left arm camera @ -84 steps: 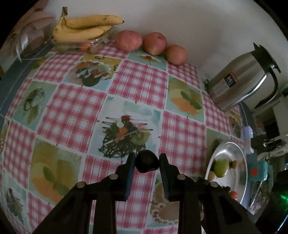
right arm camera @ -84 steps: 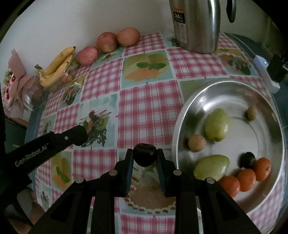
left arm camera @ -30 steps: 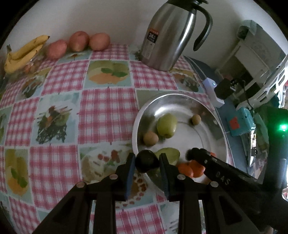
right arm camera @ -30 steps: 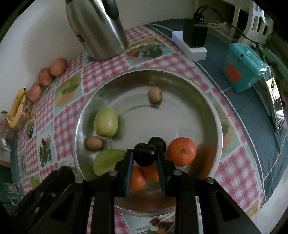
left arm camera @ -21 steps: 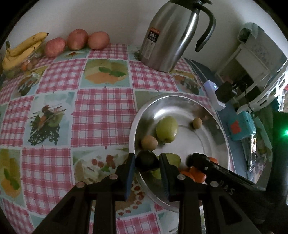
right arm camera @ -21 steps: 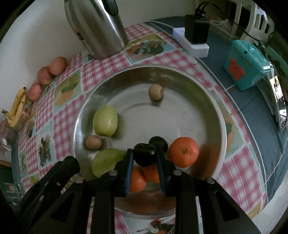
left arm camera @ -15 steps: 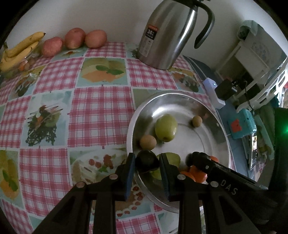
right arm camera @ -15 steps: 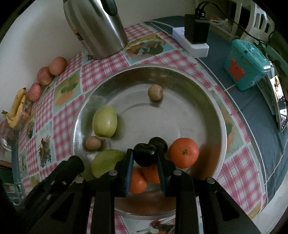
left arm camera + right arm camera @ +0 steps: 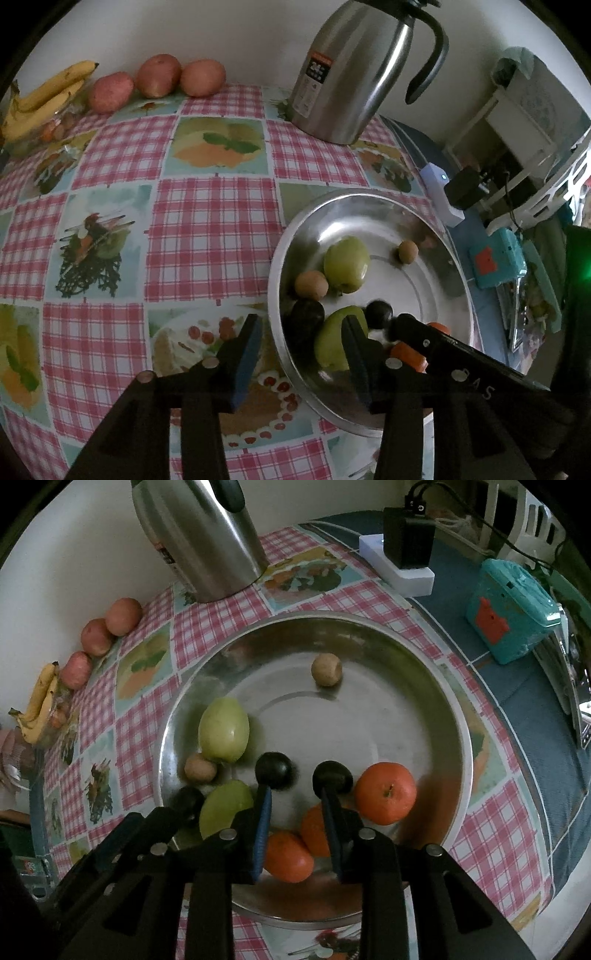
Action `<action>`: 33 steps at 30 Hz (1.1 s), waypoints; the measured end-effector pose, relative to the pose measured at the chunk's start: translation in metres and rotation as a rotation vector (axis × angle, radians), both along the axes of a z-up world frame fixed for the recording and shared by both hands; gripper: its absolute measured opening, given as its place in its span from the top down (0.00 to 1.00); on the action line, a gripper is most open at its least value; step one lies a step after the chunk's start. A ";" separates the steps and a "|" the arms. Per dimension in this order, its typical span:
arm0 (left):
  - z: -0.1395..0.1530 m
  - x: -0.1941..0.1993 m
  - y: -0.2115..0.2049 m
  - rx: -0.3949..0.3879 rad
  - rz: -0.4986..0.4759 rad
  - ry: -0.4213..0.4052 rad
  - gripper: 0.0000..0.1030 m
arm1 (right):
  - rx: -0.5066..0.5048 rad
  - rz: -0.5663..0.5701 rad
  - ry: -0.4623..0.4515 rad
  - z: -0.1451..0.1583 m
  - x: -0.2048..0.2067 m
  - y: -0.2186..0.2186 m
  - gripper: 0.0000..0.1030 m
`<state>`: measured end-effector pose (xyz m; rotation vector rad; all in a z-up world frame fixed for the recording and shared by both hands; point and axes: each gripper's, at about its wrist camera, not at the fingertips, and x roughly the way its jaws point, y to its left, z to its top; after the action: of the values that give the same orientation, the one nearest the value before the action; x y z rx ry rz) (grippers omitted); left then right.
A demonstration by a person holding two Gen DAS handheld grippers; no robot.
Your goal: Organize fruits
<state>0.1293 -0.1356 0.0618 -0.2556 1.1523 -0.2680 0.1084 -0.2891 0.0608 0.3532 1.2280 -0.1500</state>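
Observation:
A round steel tray (image 9: 436, 236) (image 9: 436, 701) holds green fruits, small brown fruits, oranges and dark plums. My left gripper (image 9: 301, 334) is open over the tray's near left rim, and a dark plum (image 9: 306, 318) lies loose in the tray between its fingers. My right gripper (image 9: 297, 805) is open over the tray, with a dark plum (image 9: 274, 770) lying just beyond its left finger and another dark plum (image 9: 332, 777) at its right finger. A third plum (image 9: 188, 800) lies by the left gripper.
A steel thermos jug (image 9: 354, 70) (image 9: 199, 535) stands behind the tray. Red apples (image 9: 159, 75) and bananas (image 9: 40, 99) lie at the back left on the checked tablecloth. A white power strip (image 9: 397, 566) and a teal box (image 9: 509, 613) sit right of the tray.
Both grippers have opened and let go of their dark plums, which now lie in the tray. Earlier each gripper carried a plum from the tablecloth to above the tray.

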 end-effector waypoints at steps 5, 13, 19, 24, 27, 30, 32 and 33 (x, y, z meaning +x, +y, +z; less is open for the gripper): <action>-0.002 0.001 0.009 0.004 0.039 0.016 0.45 | -0.004 0.007 -0.003 0.000 0.001 0.001 0.72; -0.012 0.003 0.040 0.105 0.166 0.048 0.17 | -0.021 0.043 0.003 -0.001 0.004 0.008 0.71; -0.016 0.003 0.057 0.184 0.218 0.039 0.03 | -0.071 0.088 0.016 -0.002 0.006 0.022 0.39; -0.017 0.003 0.064 0.204 0.230 0.025 0.00 | -0.112 0.118 0.019 -0.002 0.008 0.029 0.24; -0.020 0.005 0.063 0.222 0.229 0.029 0.00 | -0.116 0.127 0.020 -0.003 0.009 0.031 0.24; -0.018 0.005 0.063 0.269 0.236 0.012 0.00 | -0.122 0.143 0.013 -0.004 0.009 0.033 0.16; -0.016 0.004 0.065 0.279 0.246 0.003 0.00 | -0.127 0.144 0.001 -0.002 0.008 0.033 0.13; -0.016 0.004 0.066 0.279 0.251 -0.001 0.00 | -0.127 0.146 -0.004 -0.001 0.008 0.033 0.13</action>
<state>0.1334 -0.0693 0.0463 -0.1514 1.1291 0.1135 0.1163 -0.2557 0.0595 0.1532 1.2290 -0.1010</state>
